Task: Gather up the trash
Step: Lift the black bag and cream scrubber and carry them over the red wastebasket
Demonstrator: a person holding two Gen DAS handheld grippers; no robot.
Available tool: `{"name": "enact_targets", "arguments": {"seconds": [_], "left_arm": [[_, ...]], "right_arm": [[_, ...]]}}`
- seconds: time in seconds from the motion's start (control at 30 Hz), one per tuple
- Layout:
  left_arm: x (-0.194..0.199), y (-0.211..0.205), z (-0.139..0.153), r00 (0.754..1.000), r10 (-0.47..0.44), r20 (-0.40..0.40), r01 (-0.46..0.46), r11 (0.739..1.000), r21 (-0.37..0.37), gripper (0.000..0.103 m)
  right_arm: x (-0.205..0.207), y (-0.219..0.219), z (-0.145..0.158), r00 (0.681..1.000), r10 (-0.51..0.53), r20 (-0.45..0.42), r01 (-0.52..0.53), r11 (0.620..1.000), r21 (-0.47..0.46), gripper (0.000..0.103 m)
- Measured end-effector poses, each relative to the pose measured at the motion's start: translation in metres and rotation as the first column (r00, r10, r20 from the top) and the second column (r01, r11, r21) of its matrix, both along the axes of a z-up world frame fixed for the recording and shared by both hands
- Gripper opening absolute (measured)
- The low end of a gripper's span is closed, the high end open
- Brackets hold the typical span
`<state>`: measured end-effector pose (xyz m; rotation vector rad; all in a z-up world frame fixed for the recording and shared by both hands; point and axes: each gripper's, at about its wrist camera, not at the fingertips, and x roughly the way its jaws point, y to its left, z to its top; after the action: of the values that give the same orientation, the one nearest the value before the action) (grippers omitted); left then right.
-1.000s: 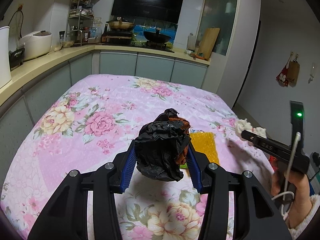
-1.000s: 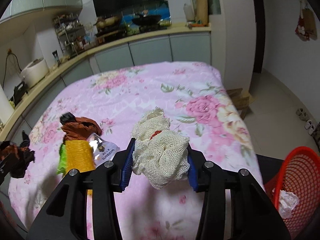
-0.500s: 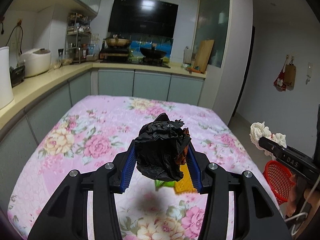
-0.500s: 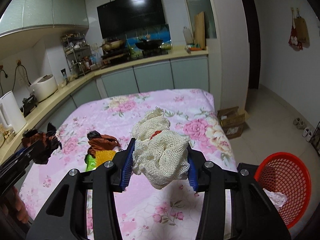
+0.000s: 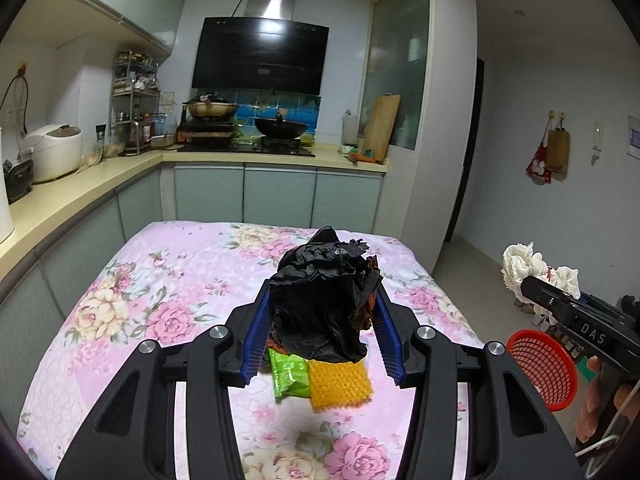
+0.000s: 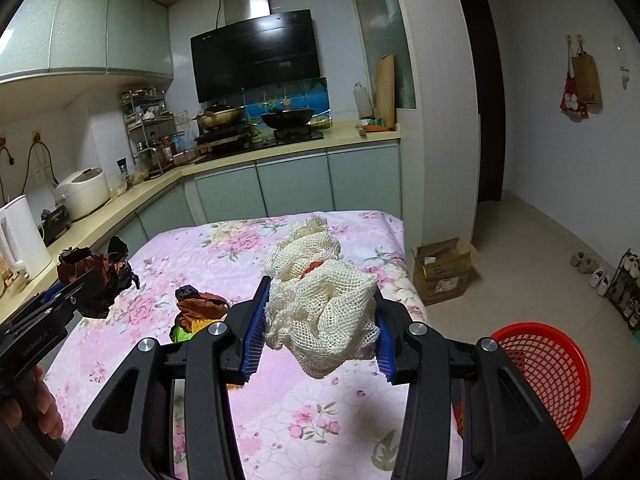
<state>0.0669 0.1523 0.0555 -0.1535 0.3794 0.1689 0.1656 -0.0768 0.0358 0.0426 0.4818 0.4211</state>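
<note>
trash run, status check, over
Left gripper shut on black bag wad. Right gripper shut on cream mesh wad. Red basket unobstructed.

a crumpled black plastic bag (image 5: 320, 300) and a wadded cream mesh net (image 6: 324, 304) held aloft above the floral table; green wrapper (image 5: 290, 374), yellow mesh (image 5: 340, 384), possibly a sponge, lie below.

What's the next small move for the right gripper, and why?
Probably swing the right gripper rightward until it is over the red basket. It is shut on the mesh wad, held clear above the table, and the basket sits on the floor off the table's right edge.
</note>
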Motion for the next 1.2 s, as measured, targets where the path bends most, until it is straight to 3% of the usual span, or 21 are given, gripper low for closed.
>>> {"name": "enact_targets", "arguments": {"seconds": [0.33,0.67,1.2], "left_arm": [[0.002,-0.022,0.004,0.997,-0.071,0.016,0.071,0.997,0.010,0.045],[0.016,-0.061,0.002,0.980,-0.200,0.008,0.200,0.980,0.010,0.045],[0.057,-0.146,-0.012,0.902,-0.431,-0.033,0.431,0.902,-0.006,0.045]], "right_arm": [[-0.015,-0.017,0.008,0.998,-0.055,0.023,0.055,0.998,-0.004,0.044],[-0.022,-0.051,0.008,0.989,-0.149,0.024,0.149,0.989,-0.006,0.044],[-0.024,-0.111,-0.002,0.948,-0.318,-0.001,0.318,0.948,0.003,0.044]]}}
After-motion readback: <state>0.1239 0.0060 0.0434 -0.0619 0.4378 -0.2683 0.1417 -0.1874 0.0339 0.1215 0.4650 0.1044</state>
